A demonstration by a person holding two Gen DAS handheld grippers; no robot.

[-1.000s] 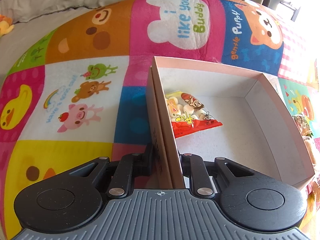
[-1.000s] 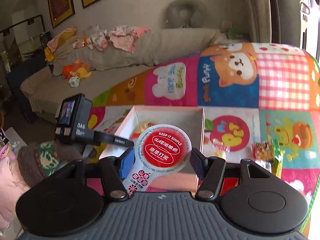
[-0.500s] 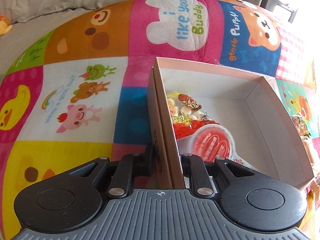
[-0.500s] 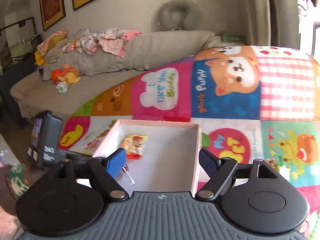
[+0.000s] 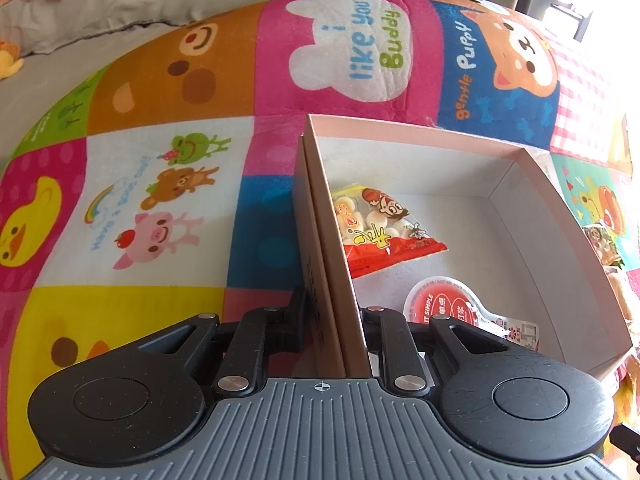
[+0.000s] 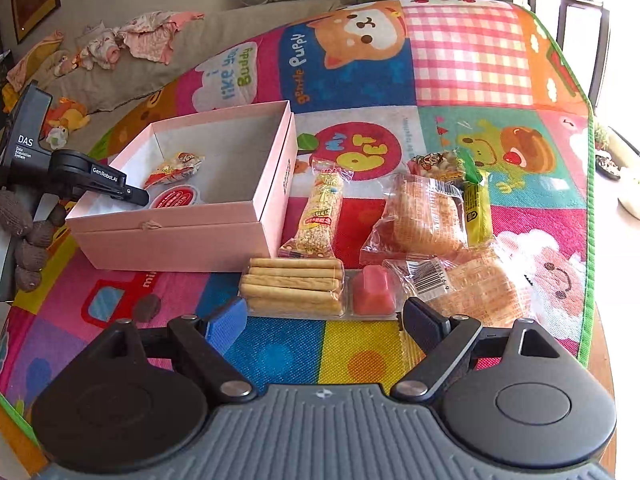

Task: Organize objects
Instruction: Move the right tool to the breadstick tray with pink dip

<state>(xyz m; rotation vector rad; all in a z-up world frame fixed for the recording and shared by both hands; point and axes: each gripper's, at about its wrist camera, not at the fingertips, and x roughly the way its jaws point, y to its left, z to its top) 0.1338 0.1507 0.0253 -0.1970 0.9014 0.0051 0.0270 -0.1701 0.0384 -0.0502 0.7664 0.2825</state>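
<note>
A pink box [image 6: 172, 236] stands open on the play mat. My left gripper [image 5: 330, 312] is shut on the box's left wall [image 5: 320, 220]; it also shows in the right wrist view [image 6: 136, 194]. Inside the box lie a snack bag [image 5: 384, 228] and a red-lidded jelly cup [image 5: 444, 306], both also in the right wrist view, bag [image 6: 174, 168] and cup [image 6: 176, 198]. My right gripper [image 6: 324, 320] is open and empty, above the mat just in front of a biscuit-stick pack [image 6: 294, 284] with a pink dip cup [image 6: 372, 288].
Right of the box lie a cereal bar [image 6: 320, 212], two wafer packs [image 6: 424, 216] [image 6: 476, 284], a yellow-green bar [image 6: 476, 208] and a small snack bag [image 6: 436, 164]. A small brown piece [image 6: 146, 306] lies on the mat. Grey bedding and toys [image 6: 68, 114] lie behind.
My right gripper let go of the red-lidded cup into the box, opened, and drew back to the right toward the snacks on the mat. The left gripper kept its hold on the box wall.
</note>
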